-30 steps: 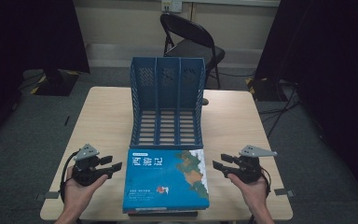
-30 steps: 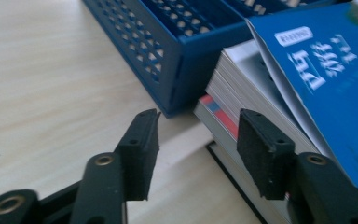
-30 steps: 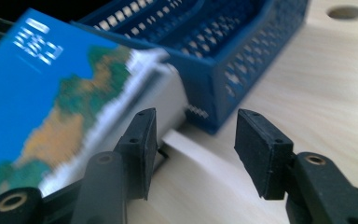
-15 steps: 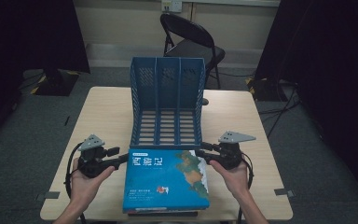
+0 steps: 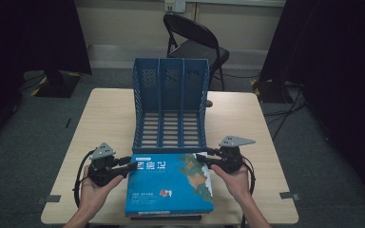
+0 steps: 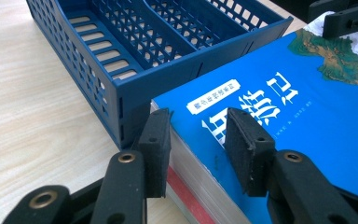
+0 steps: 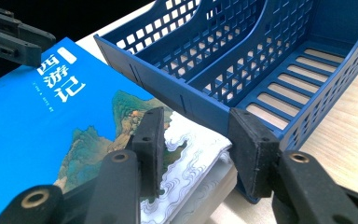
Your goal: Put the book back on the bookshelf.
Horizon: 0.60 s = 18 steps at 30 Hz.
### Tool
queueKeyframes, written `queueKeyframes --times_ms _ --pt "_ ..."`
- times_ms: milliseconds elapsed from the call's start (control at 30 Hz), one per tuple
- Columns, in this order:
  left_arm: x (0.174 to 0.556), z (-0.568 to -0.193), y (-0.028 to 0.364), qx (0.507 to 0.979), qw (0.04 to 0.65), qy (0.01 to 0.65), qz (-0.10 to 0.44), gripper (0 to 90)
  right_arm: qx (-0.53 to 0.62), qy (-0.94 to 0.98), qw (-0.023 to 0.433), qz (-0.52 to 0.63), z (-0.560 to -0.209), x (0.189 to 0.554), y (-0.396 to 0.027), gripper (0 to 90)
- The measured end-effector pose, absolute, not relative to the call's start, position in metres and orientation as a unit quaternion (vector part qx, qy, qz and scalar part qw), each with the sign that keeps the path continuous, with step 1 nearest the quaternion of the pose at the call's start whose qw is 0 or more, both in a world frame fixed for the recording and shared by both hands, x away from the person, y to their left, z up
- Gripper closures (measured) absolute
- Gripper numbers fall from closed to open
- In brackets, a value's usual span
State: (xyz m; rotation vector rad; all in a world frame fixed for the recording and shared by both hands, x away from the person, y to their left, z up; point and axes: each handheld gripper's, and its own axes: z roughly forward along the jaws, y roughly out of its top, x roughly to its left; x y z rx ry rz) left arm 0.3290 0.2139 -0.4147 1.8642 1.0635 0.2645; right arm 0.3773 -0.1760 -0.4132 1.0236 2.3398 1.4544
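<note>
A lab-like recording room: black curtains [image 5: 332, 71] hang on both sides of a plain wooden table [image 5: 247, 118], a black folding chair [image 5: 195, 40] stands behind it, cables [image 5: 285, 109] trail over grey carpet [image 5: 24, 142] beside it.

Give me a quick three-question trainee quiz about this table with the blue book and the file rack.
1. True or false: the book stands upright inside the rack.
2. How many compartments does the rack have?
3. Which part of the book does the left gripper straddle? A. a corner near the rack B. the edge nearest the person C. the middle of the cover

Key:
1. False: it lies flat on the table, in front of the rack.
2. Three.
3. A. The right gripper is at the other near-rack corner.
</note>
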Motion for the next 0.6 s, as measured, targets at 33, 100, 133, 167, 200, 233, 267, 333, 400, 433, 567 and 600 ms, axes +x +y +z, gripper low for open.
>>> queueKeyframes --times_ms 33,100,133,167,200,233,267,333,400,433,567,600 --pt "0.3286 -0.4150 0.2148 0.761 0.472 0.432 0.105 61.5 0.347 0.793 0.106 0.490 -0.4139 0.3773 -0.1746 56.2" --pt "0.3277 -0.4153 0.2151 0.761 0.473 0.430 0.104 61.5 0.348 0.792 0.104 0.491 -0.4149 0.3779 -0.1743 55.1" --pt "0.3277 -0.4153 0.2151 0.761 0.473 0.430 0.104 61.5 0.346 0.792 0.103 0.491 -0.4156 0.3784 -0.1743 54.5" --pt "0.3268 -0.4168 0.2159 0.759 0.479 0.430 0.100 61.4 0.347 0.793 0.102 0.491 -0.4163 0.3788 -0.1744 52.9" --pt "0.3267 -0.4174 0.2163 0.757 0.481 0.431 0.100 61.3 0.348 0.794 0.099 0.489 -0.4172 0.3796 -0.1741 51.8" --pt "0.3273 -0.4179 0.2173 0.756 0.482 0.434 0.094 61.3 0.347 0.794 0.094 0.489 -0.4183 0.3803 -0.1738 52.1" --pt "0.3280 -0.4184 0.2181 0.753 0.484 0.437 0.087 61.3 0.348 0.793 0.090 0.492 -0.4192 0.3806 -0.1735 52.2" --pt "0.3284 -0.4197 0.2187 0.751 0.489 0.436 0.085 61.3 0.349 0.793 0.096 0.490 -0.4194 0.3794 -0.1721 53.0" --pt "0.3285 -0.4210 0.2194 0.750 0.492 0.435 0.084 61.3 0.346 0.795 0.098 0.489 -0.4187 0.3784 -0.1716 54.7" --pt "0.3285 -0.4214 0.2194 0.749 0.493 0.435 0.083 61.3 0.345 0.795 0.098 0.488 -0.4187 0.3782 -0.1717 55.7" --pt "0.3285 -0.4218 0.2183 0.748 0.493 0.435 0.086 61.3 0.342 0.796 0.102 0.488 -0.4175 0.3759 -0.1718 60.1" --pt "0.3285 -0.4218 0.2183 0.748 0.493 0.435 0.086 61.3 0.342 0.797 0.103 0.486 -0.4171 0.3751 -0.1714 60.1"
